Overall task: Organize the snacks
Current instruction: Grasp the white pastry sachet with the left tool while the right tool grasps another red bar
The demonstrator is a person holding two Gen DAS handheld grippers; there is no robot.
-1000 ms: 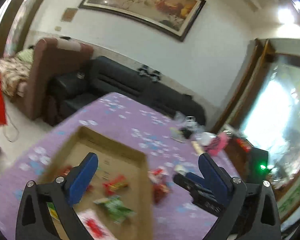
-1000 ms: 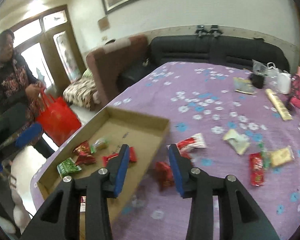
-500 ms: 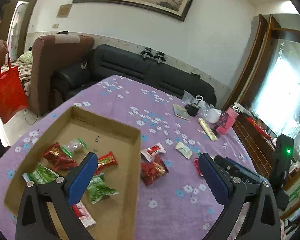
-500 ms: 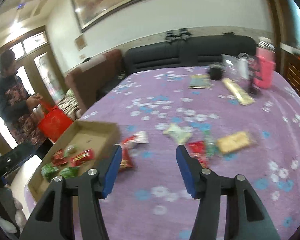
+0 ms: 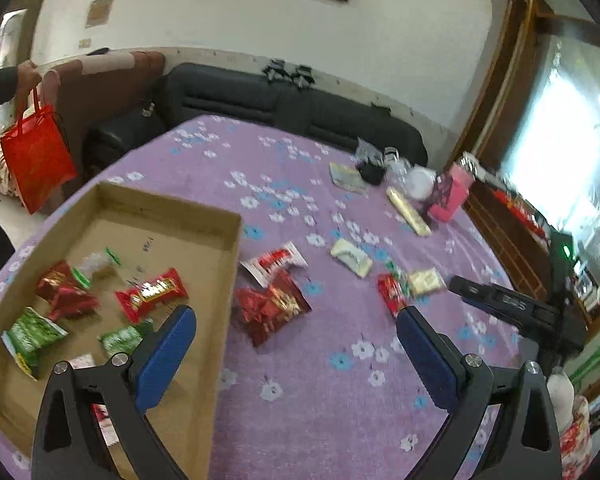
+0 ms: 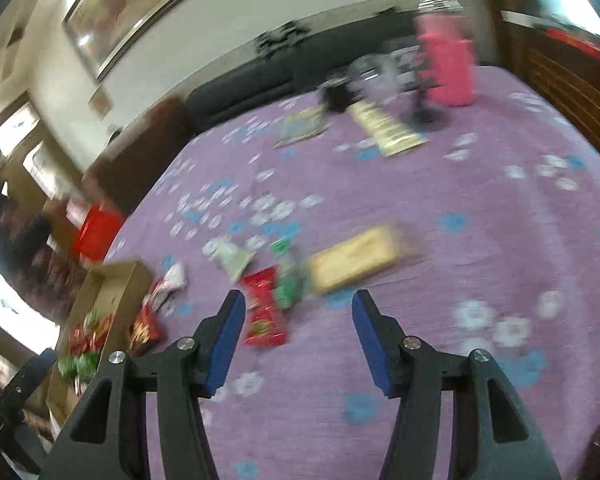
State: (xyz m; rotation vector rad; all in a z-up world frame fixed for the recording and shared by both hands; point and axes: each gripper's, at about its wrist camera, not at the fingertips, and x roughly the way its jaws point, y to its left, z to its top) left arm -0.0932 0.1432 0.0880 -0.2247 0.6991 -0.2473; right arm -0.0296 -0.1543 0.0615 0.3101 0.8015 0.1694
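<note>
A cardboard box (image 5: 224, 280) at the table's left holds several red and green snack packets (image 5: 152, 292). On the purple cloth to its right lie a dark red foil bag (image 5: 272, 312), a red-and-white packet (image 5: 276, 262), a pale packet (image 5: 352, 256), a small red packet (image 5: 392, 294) and a yellow biscuit pack (image 5: 424, 280). My left gripper (image 5: 296, 344) is open and empty above the box's right edge. My right gripper (image 6: 298, 312) is open and empty just short of the red packet (image 6: 264, 312), a green one (image 6: 288, 280) and the biscuit pack (image 6: 356, 258). The right wrist view is blurred.
At the table's far side stand a pink bottle (image 5: 448, 196), a long yellow pack (image 5: 408, 212), a flat packet (image 5: 348, 178) and a black item (image 5: 370, 172). A dark sofa (image 5: 284, 104) lies behind. A person holds a red bag (image 5: 36, 160) at the left.
My right gripper has swung right, away from the box, toward the red packet and biscuit pack. My left gripper has dropped closer to the table beside the box. Both stayed open.
</note>
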